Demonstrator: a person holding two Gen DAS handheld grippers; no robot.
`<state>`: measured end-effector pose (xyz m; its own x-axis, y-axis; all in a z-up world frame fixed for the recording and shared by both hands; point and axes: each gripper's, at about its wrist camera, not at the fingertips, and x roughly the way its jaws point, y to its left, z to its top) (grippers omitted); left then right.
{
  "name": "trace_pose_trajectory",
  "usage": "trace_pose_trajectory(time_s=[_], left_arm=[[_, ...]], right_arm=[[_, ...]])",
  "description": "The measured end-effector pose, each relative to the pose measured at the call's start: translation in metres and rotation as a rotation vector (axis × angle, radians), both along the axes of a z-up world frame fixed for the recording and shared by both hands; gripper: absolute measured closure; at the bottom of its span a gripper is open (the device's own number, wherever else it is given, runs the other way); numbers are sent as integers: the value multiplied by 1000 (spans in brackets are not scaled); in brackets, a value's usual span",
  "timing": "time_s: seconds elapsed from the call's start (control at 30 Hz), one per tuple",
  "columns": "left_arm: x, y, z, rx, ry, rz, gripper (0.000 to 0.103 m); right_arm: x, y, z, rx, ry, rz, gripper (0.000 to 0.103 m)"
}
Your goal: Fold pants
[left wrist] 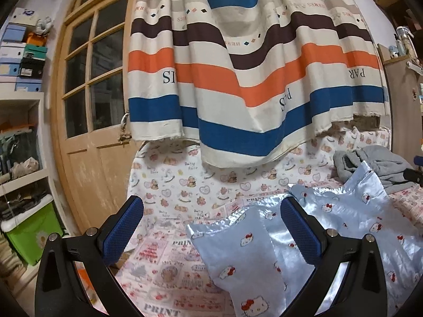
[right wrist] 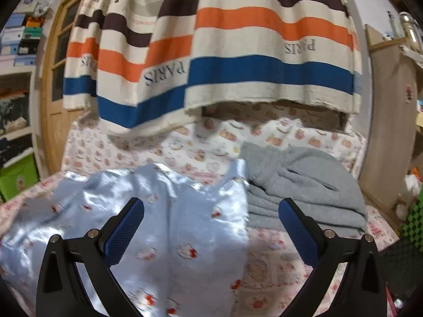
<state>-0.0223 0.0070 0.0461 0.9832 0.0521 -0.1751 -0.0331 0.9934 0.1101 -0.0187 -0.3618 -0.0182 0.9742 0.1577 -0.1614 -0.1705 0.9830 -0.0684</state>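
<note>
Pants (left wrist: 248,259) of shiny light-blue cartoon-print satin lie rumpled on the patterned bed sheet (left wrist: 169,264), beside a grey garment (right wrist: 304,185) heaped at their right, below a striped curtain (left wrist: 238,79). Left gripper (left wrist: 211,227) hovers over one crumpled end of the pants, its blue-padded fingers spread wide and holding nothing. Right gripper (right wrist: 211,227) is likewise wide open and empty above the pants' edge nearest the grey garment.

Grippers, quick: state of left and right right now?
Left gripper: open, holding nothing, over the light blue pants.
Right gripper: open, holding nothing, above the same pants.
</note>
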Motion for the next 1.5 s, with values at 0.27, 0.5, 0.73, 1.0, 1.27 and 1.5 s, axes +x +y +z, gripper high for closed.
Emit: trace_pose_trajectory(time_s=[0.27, 0.5, 0.73, 1.0, 1.27, 1.5], left_arm=[[65, 31, 29, -51, 115, 63, 0], [151, 69, 10, -252, 323, 153, 0], [188, 80, -31, -373, 469, 143, 1], [214, 87, -78, -447, 657, 140, 21], [214, 79, -92, -446, 687, 92, 27], [220, 84, -104, -495, 732, 83, 43]], right_arm=[[18, 34, 59, 16, 42, 168, 7], [79, 80, 108, 79, 159, 232, 7], [165, 167, 114, -3, 305, 239, 14], [276, 227, 21, -14, 621, 266, 49], [307, 212, -20, -22, 720, 224, 55], [326, 185, -33, 11, 795, 177, 55]])
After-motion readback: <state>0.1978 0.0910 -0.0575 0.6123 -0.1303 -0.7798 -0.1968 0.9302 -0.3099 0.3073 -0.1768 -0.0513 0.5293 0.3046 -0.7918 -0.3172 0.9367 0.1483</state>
